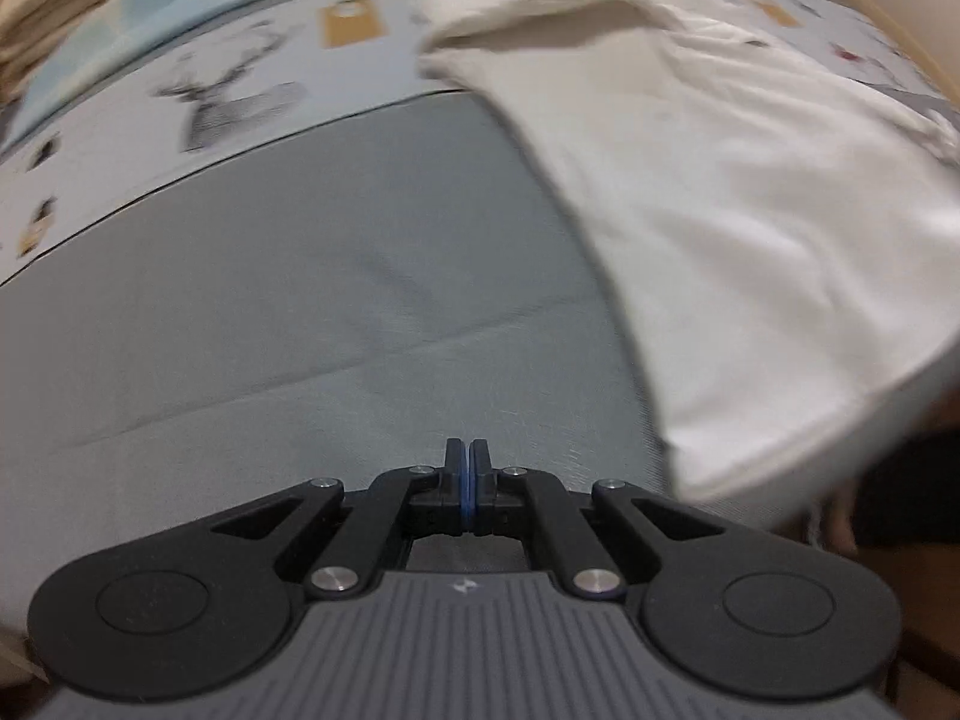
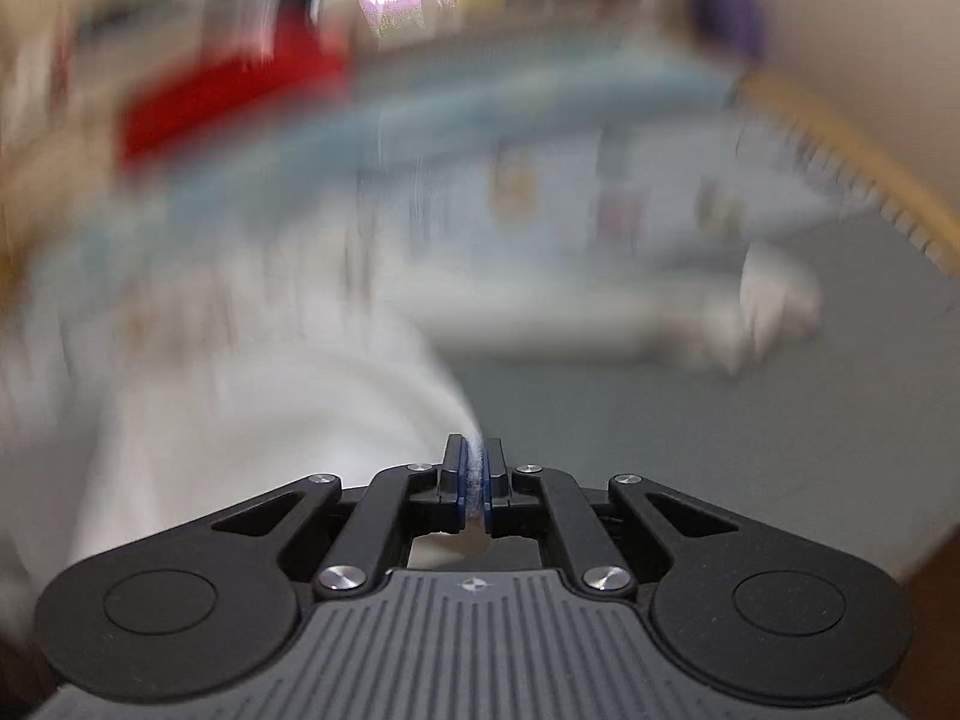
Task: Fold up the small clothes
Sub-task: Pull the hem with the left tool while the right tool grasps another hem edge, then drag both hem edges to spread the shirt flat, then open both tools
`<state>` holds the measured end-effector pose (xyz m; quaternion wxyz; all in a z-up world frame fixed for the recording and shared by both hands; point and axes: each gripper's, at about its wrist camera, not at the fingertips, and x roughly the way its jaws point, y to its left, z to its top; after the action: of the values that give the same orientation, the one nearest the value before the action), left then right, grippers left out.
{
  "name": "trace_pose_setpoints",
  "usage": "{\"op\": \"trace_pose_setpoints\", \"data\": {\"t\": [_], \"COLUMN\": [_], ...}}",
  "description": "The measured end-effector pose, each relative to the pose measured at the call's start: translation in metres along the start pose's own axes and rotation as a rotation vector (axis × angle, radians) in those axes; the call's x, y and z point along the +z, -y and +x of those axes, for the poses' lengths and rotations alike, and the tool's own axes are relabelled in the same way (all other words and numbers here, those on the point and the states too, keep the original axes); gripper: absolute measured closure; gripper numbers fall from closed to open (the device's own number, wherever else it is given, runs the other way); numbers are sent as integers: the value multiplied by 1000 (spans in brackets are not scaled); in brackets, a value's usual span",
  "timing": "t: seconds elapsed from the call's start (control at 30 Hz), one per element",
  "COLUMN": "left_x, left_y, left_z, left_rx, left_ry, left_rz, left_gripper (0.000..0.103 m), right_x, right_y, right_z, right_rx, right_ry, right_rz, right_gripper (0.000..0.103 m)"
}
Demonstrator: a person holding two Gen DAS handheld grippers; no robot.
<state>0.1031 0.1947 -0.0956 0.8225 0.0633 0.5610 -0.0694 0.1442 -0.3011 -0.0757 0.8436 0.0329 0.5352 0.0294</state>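
A small white garment (image 1: 738, 228) lies on the grey bed sheet (image 1: 300, 300) at the right of the left wrist view, its near edge lifted off the sheet. My left gripper (image 1: 467, 468) is shut and empty, low over the bare sheet to the left of the garment. In the right wrist view, which is badly blurred, my right gripper (image 2: 474, 468) is shut on an edge of the white garment (image 2: 240, 408), which trails away to the left.
A pale cover printed with a deer and small pictures (image 1: 228, 102) lies beyond the grey sheet. A blue band (image 1: 180, 0) runs along the far side. Something red (image 2: 228, 96) and a wooden rail (image 2: 840, 144) show blurred in the right wrist view.
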Motion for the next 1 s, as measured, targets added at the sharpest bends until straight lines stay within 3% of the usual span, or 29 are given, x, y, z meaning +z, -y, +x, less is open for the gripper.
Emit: {"op": "trace_pose_setpoints", "data": {"t": [0.03,0.1,0.2,0.37,0.43,0.6,0.67,0.8,0.9,1.0], "left_x": [0,2,10,24,28,29,28,22,14,-1], "left_y": [1,7,23,43,50,61,63,55,32,19], "left_z": [-2,-4,-1,20,28,44,45,33,19,21], "left_rx": [-49,-123,-153,-207,-203,-180,-183,-151,-102,-26], "left_ry": [-6,-4,0,-58,-84,-141,-142,-100,-72,-122], "left_rz": [-10,-25,-10,-54,-36,23,43,72,8,9], "left_gripper": [103,102,100,76,73,75,102,102,102,102], "right_x": [-2,0,9,15,11,-5,-7,-8,-7,-7], "right_y": [-3,-14,-14,4,9,14,12,11,5,-6], "right_z": [13,19,24,40,41,41,46,54,52,49], "right_rx": [-10,-58,-116,-103,-98,-89,-103,-109,-83,-10], "right_ry": [-58,-17,35,-3,-31,-101,-118,-147,-141,-139], "right_rz": [-18,-81,-86,-22,-10,-20,-47,-61,-77,-99], "right_gripper": [99,99,97,95,91,76,73,73,75,92]}}
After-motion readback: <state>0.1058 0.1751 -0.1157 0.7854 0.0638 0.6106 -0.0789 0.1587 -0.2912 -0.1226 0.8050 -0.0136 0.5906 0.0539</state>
